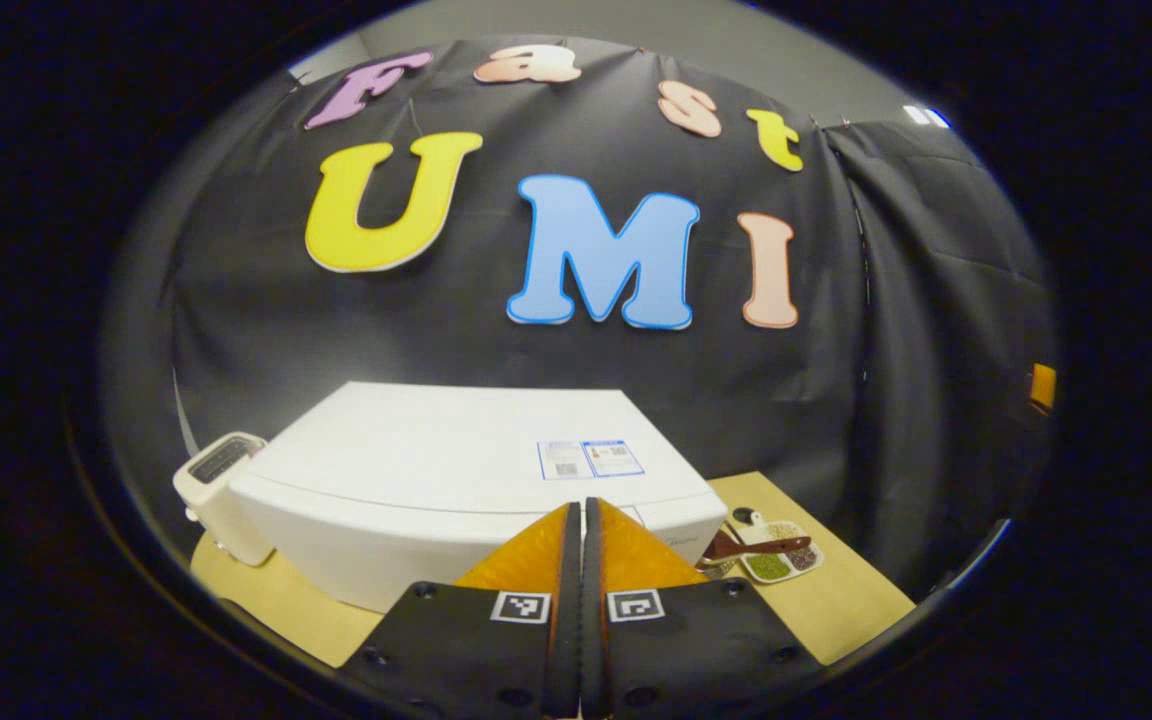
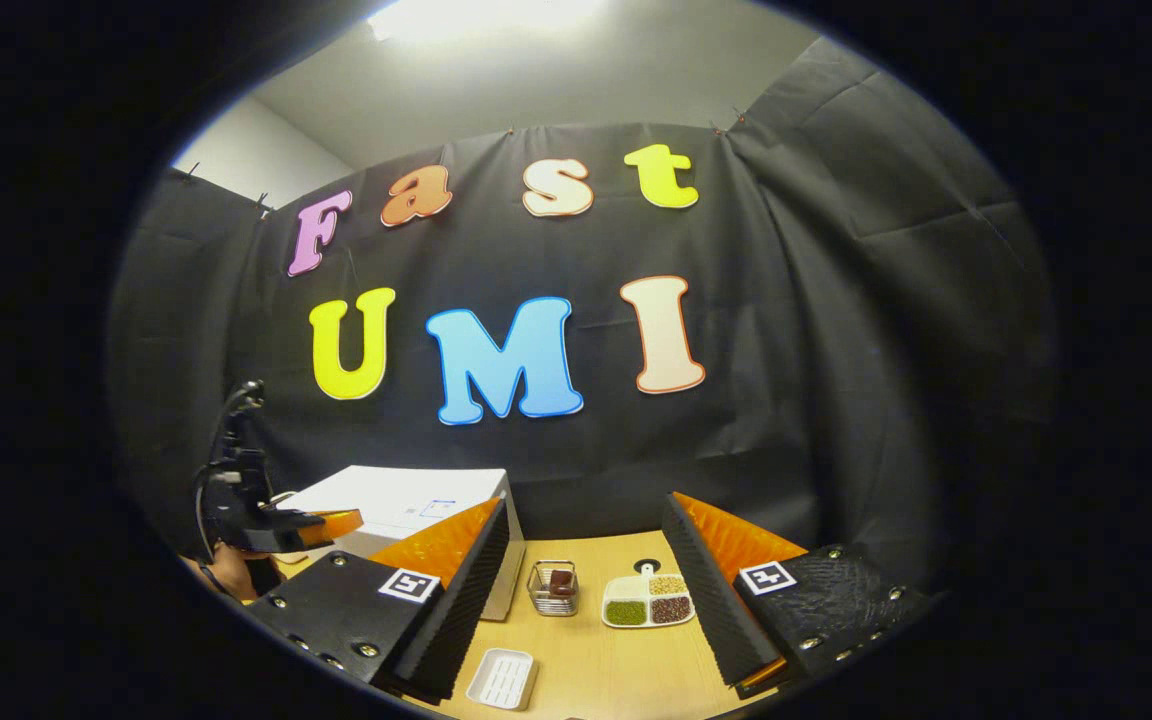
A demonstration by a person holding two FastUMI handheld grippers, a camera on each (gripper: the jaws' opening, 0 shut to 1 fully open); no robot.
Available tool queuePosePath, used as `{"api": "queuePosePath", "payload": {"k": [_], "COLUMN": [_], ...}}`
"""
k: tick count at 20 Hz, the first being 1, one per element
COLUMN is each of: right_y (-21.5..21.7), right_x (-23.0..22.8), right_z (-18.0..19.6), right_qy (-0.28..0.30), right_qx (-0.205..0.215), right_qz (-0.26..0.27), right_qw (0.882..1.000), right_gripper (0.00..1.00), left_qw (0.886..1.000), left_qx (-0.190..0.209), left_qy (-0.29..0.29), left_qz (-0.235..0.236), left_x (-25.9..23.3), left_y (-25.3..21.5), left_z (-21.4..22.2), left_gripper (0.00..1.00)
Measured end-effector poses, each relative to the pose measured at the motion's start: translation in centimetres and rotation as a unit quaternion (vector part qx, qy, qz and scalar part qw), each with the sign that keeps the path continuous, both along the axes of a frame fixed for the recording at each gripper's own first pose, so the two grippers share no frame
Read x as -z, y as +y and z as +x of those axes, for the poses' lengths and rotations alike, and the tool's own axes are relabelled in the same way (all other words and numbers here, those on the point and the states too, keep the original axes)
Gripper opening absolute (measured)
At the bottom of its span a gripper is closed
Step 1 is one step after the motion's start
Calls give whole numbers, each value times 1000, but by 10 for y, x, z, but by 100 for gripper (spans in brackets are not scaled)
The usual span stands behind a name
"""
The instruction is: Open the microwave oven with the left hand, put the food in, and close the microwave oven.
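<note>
Left gripper (image 1: pixel 583 510) with fingers pressed together on nothing, above white microwave oven (image 1: pixel 456 480), right gripper (image 2: pixel 586 560) spread wide, empty, over wooden table (image 2: pixel 596 660)

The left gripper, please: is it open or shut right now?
Shut: in the left gripper view the left gripper's fingers meet above the microwave.

My left tongs (image 1: pixel 583 520) hang pressed together just above the microwave (image 1: pixel 456 470) — its closed white body blocks the way ahead. Left of the microwave a toaster (image 1: pixel 219 492) crowds the table (image 1: pixel 856 590) edge. Right of it, past a glass cup (image 2: pixel 553 587) and divided dish (image 2: pixel 648 600), bare table lies open — a white tray (image 2: pixel 502 678) sits nearer me.
</note>
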State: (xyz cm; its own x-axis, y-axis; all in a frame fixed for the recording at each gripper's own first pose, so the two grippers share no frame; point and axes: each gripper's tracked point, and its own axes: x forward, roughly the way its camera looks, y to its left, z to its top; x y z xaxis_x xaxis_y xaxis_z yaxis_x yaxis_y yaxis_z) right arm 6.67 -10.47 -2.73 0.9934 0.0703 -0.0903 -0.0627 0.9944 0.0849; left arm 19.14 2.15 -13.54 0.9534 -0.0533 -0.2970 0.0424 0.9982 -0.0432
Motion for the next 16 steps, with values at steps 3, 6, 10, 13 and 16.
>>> {"api": "queuePosePath", "payload": {"k": [3, 6, 10, 13, 16], "right_y": [33, 58, 96, 116, 129], "right_x": [-29, -50, -60, -62, -64], "right_z": [-4, -10, -26, -41, -54], "right_qy": [-13, -19, -30, -31, -33], "right_qx": [-10, -6, -9, -7, -1], "right_qz": [4, -4, -8, -12, -18], "right_qw": [1000, 1000, 999, 999, 999], "right_gripper": [93, 93, 93, 93, 93], "left_qw": [997, 990, 989, 990, 990], "left_qx": [-24, -57, -46, -36, -32], "left_qy": [-80, -127, -138, -130, -135], "left_qz": [5, 11, 26, 26, 25], "left_x": [-98, -159, -180, -179, -181], "left_y": [32, 61, 75, 89, 105], "left_z": [-44, -93, -140, -166, -182], "left_gripper": [29, 93, 96, 97, 96]}}
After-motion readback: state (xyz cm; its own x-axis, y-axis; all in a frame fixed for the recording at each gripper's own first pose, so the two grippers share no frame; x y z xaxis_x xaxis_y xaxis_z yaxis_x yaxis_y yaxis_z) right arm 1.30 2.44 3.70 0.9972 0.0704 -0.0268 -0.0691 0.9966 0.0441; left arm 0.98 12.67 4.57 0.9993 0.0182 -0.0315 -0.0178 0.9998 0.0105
